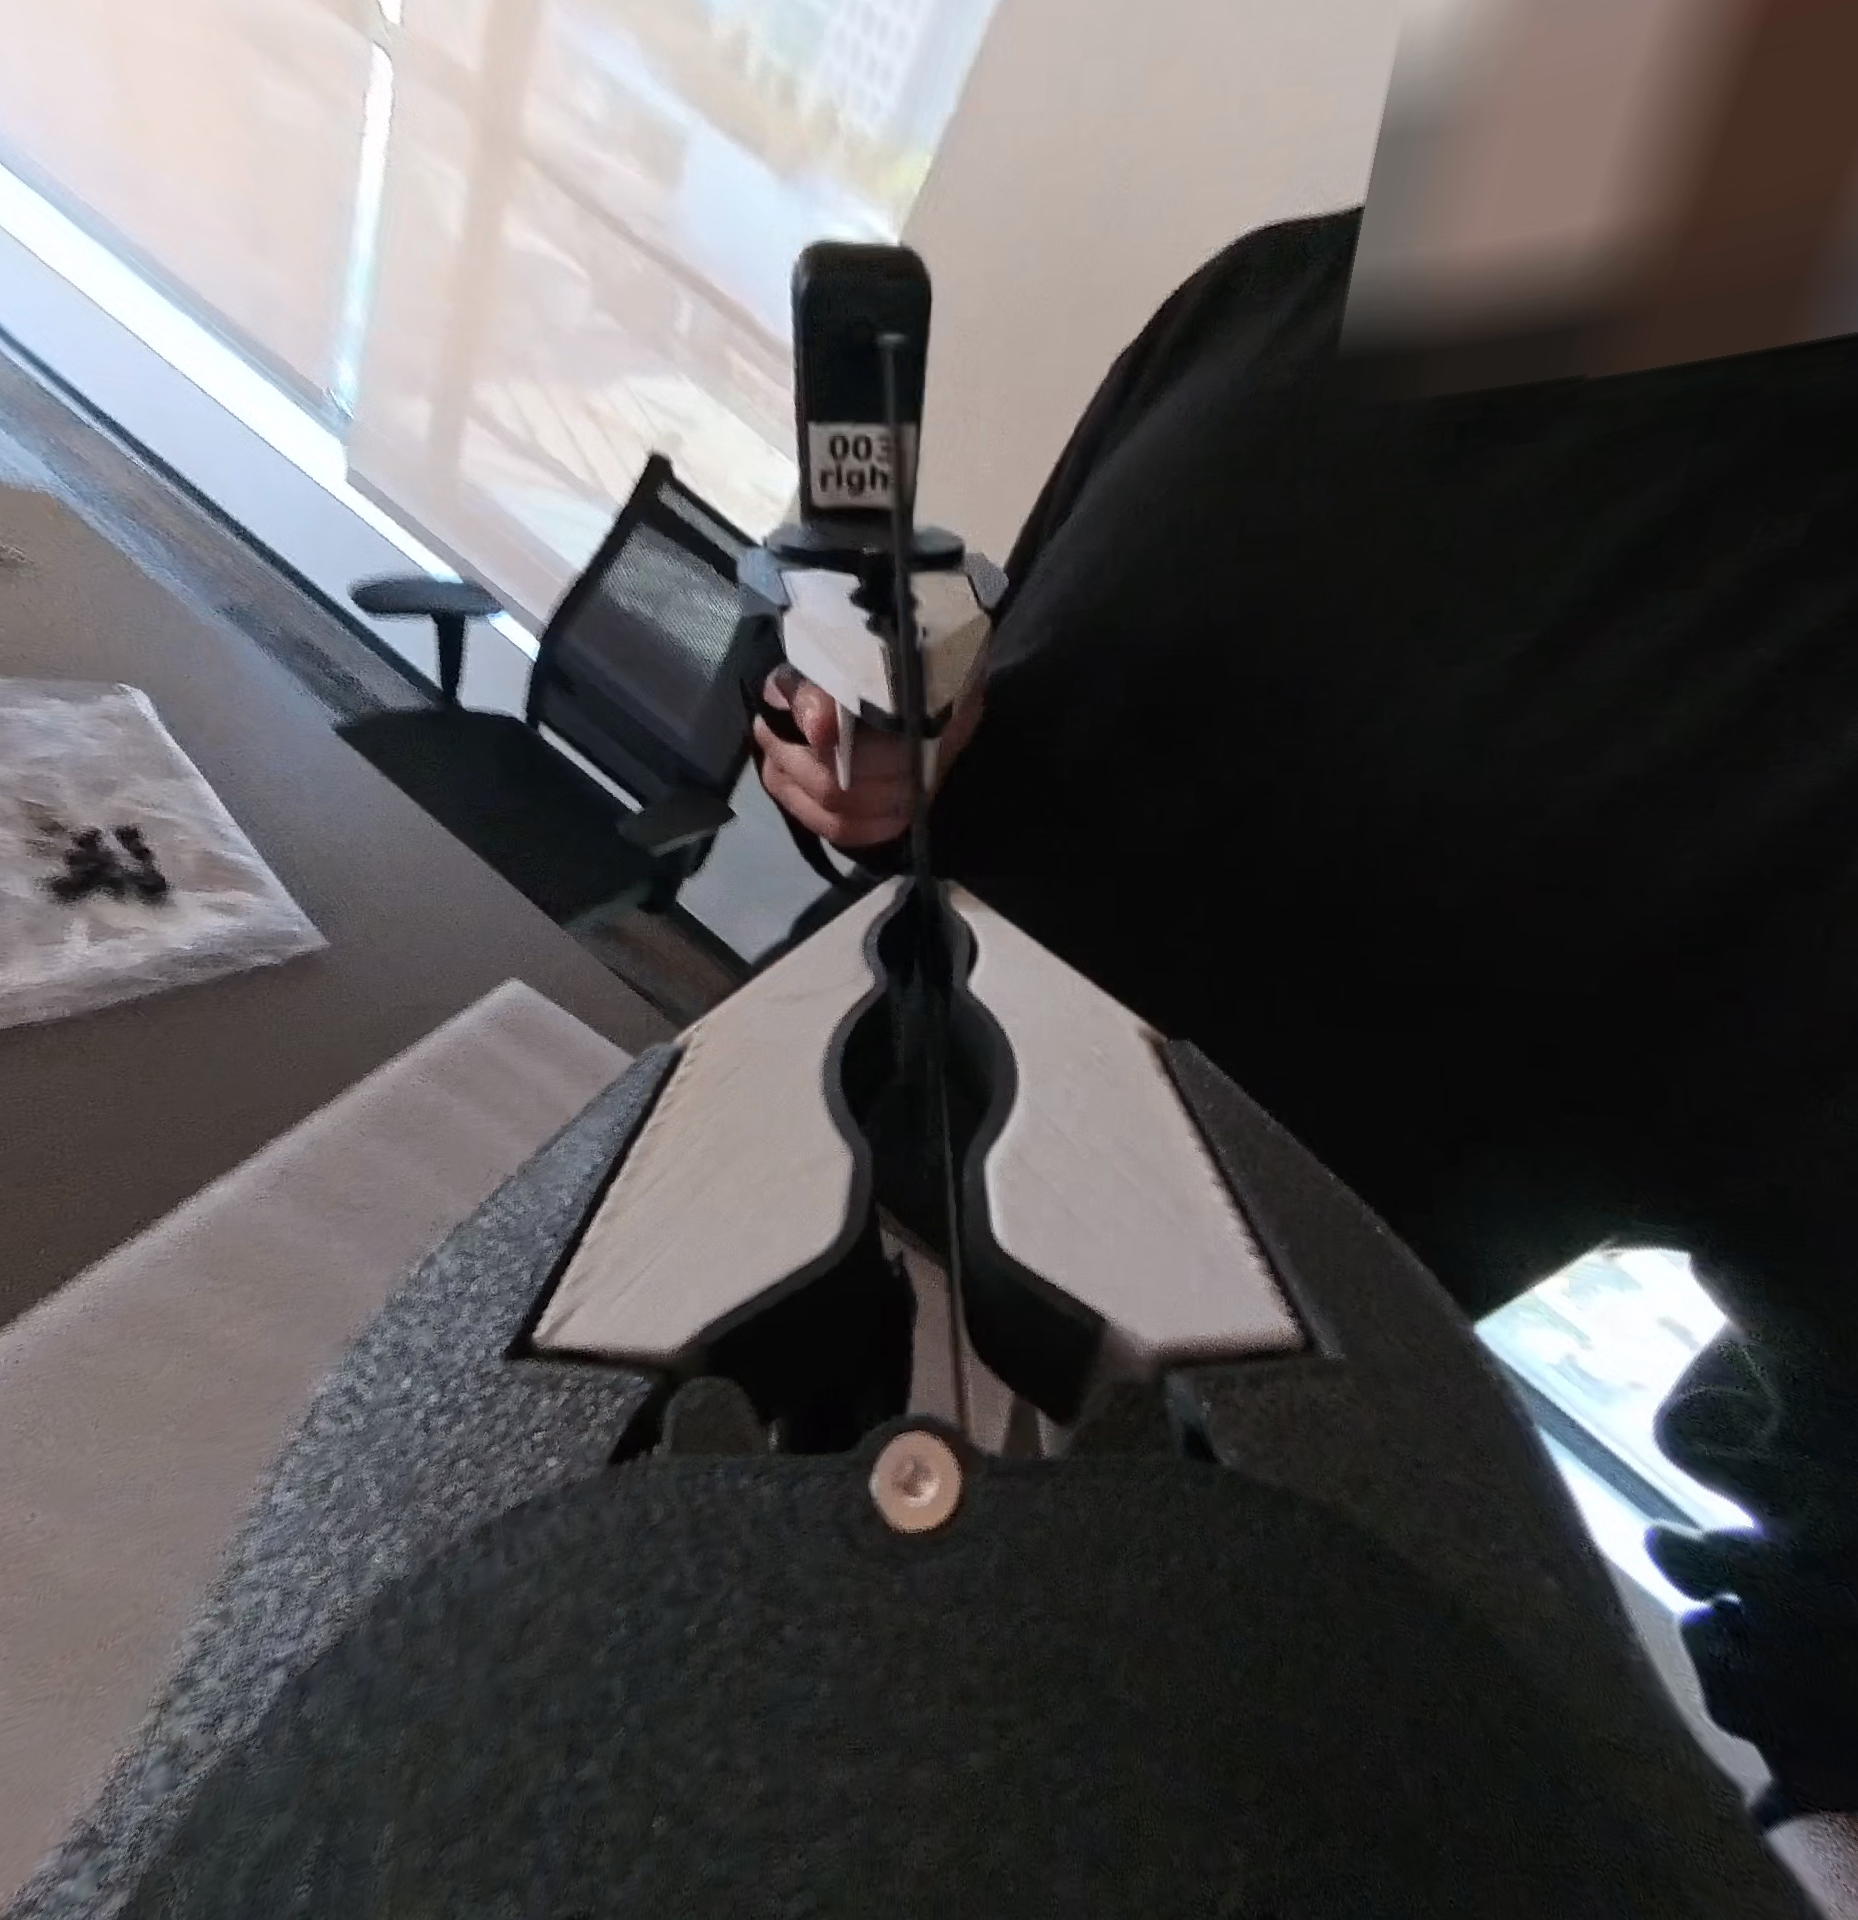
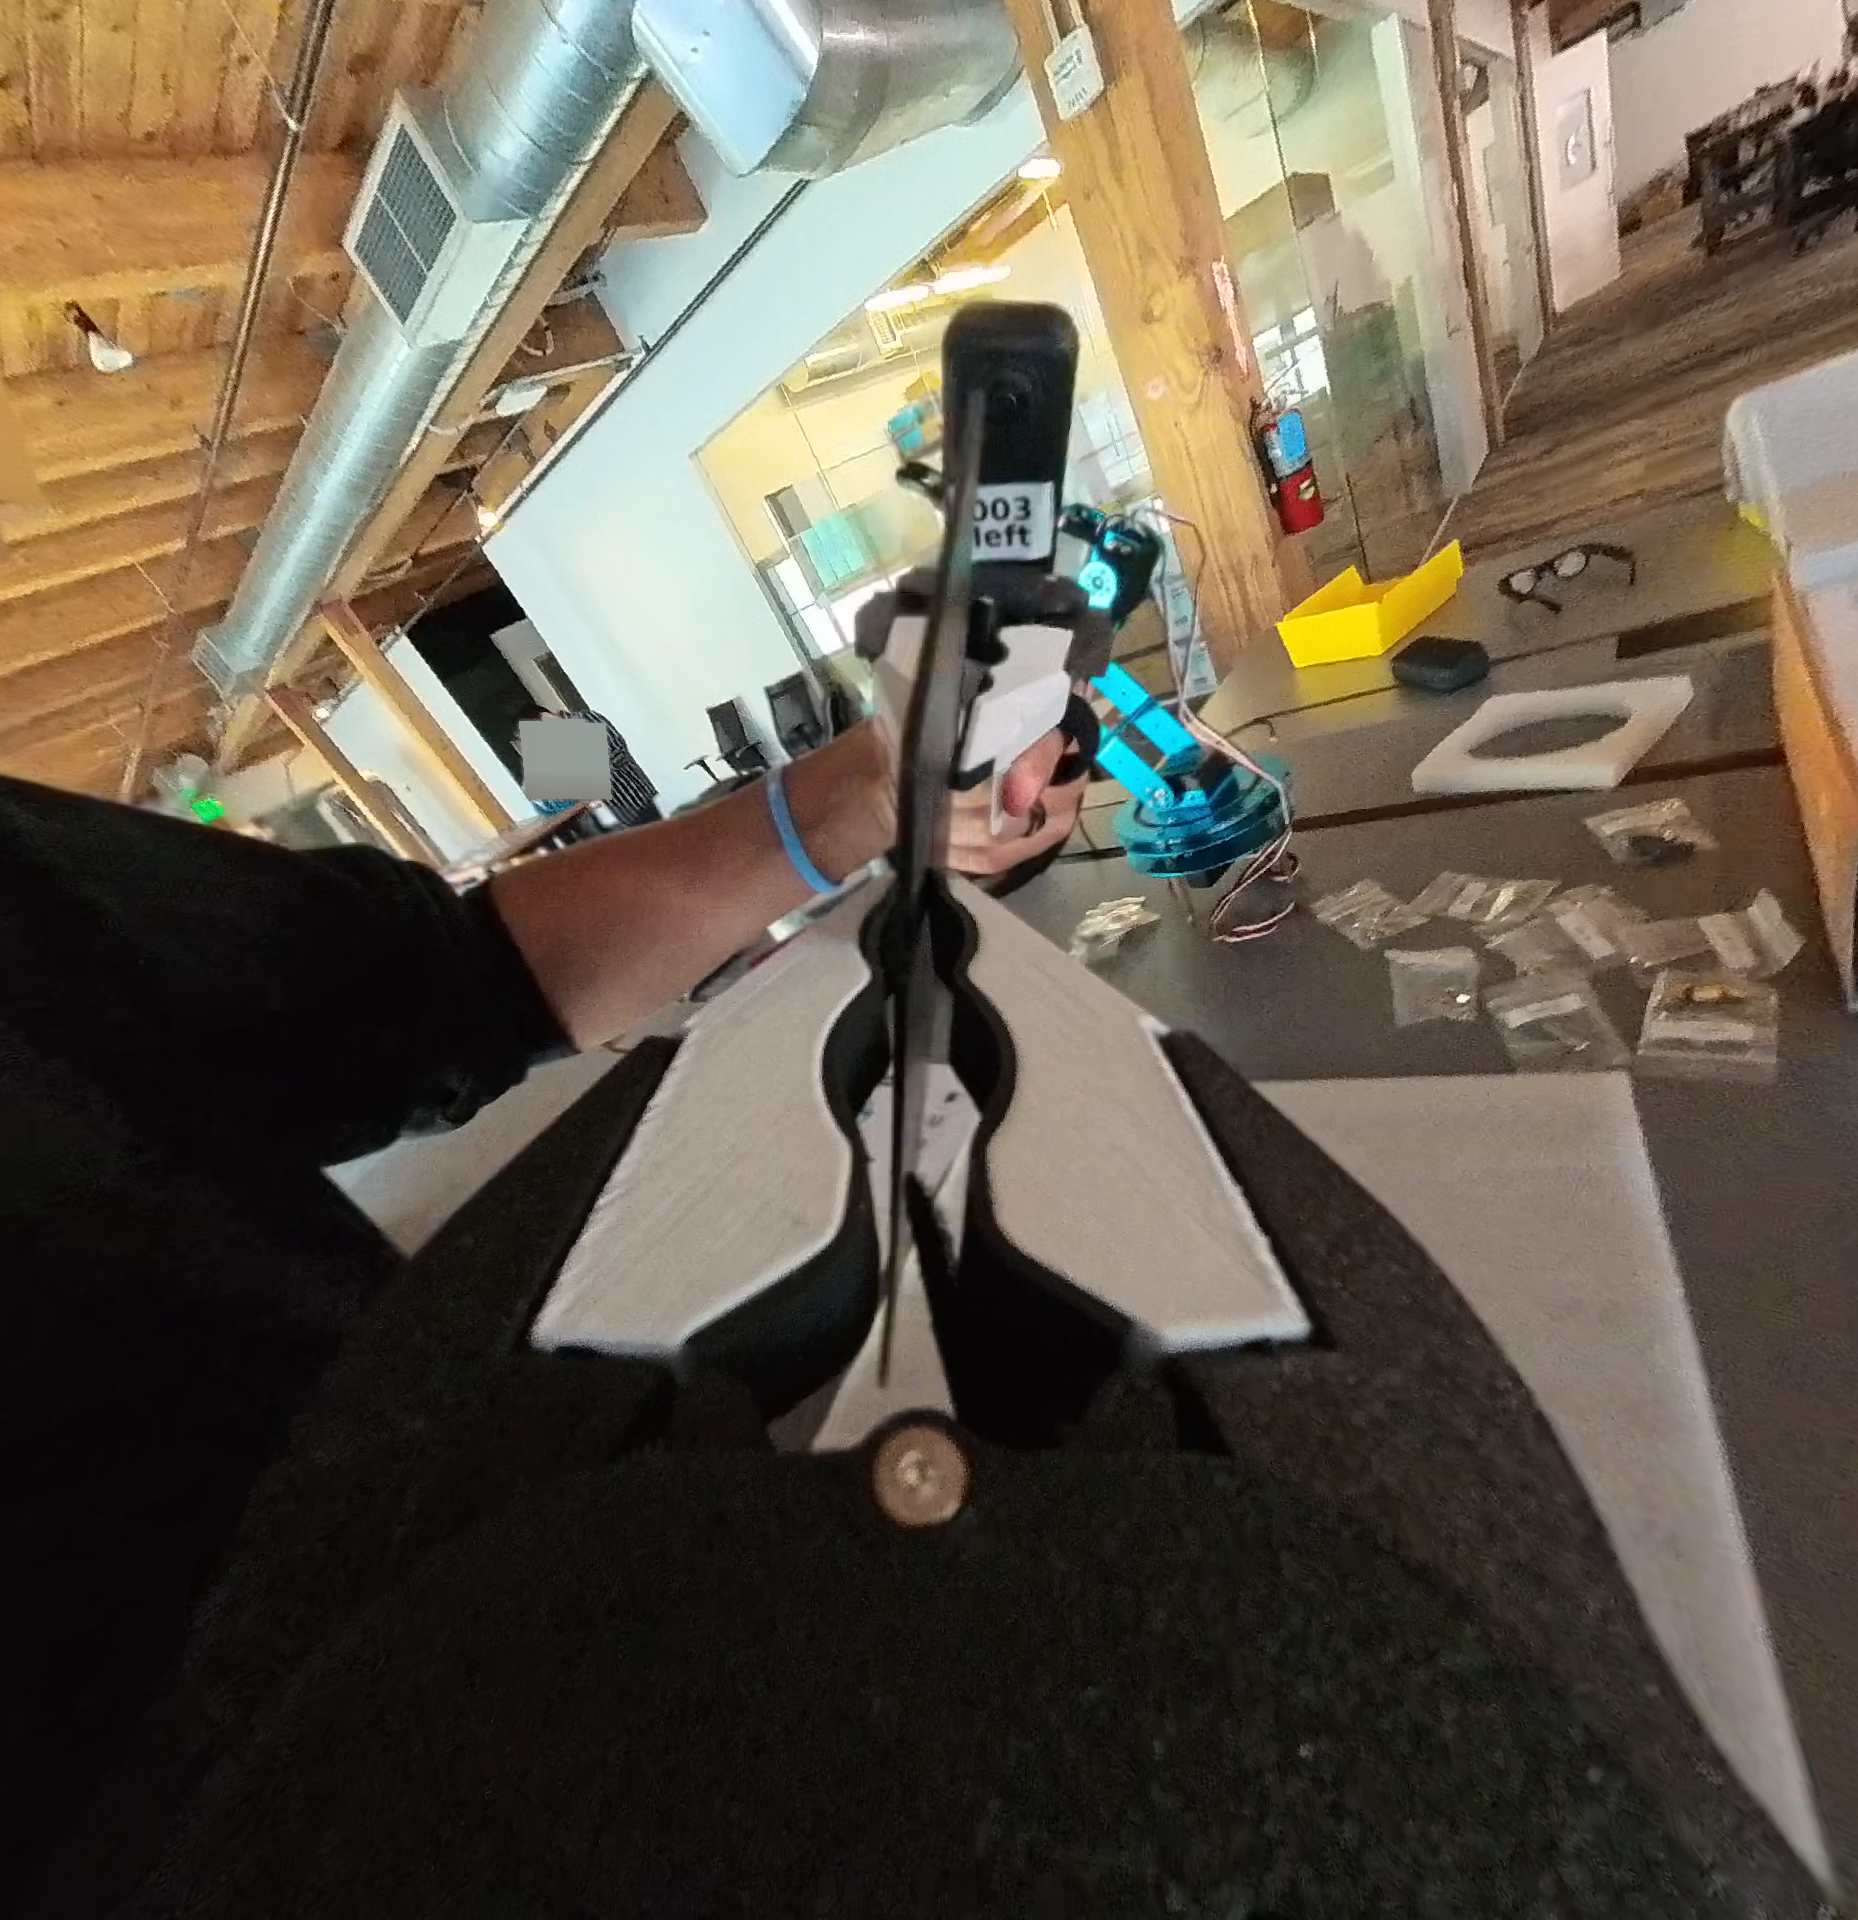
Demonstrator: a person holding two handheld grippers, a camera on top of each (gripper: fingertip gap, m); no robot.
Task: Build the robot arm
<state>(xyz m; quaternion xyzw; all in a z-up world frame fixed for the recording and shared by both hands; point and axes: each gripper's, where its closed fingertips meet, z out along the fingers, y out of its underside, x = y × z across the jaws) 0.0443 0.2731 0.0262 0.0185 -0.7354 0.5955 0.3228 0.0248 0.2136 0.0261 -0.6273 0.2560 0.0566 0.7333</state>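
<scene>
A long thin black strip [image 1: 909, 644], like a cable tie, runs between my two grippers, which face each other tip to tip in the air. My left gripper [image 1: 920, 894] is shut on one stretch of it. The strip runs on across the right gripper [image 1: 873, 675], held in a hand farther off. In the right wrist view my right gripper [image 2: 909, 894] is shut on the same strip [image 2: 940, 665], which reaches up past the left gripper [image 2: 992, 717]. A bare forearm with a blue wristband [image 2: 800, 831] holds that gripper. A black sleeve [image 1: 1424, 727] fills the right of the left wrist view.
A dark table [image 2: 1268, 987] bears a blue robot arm [image 2: 1195, 800], a yellow tray [image 2: 1361, 613], glasses [image 2: 1564, 577], a white foam frame [image 2: 1548, 743], several small clear bags [image 2: 1527, 956] and a box [image 2: 1829, 831]. An office chair [image 1: 644, 665] and a clear bag of black parts [image 1: 94, 883] show on the left.
</scene>
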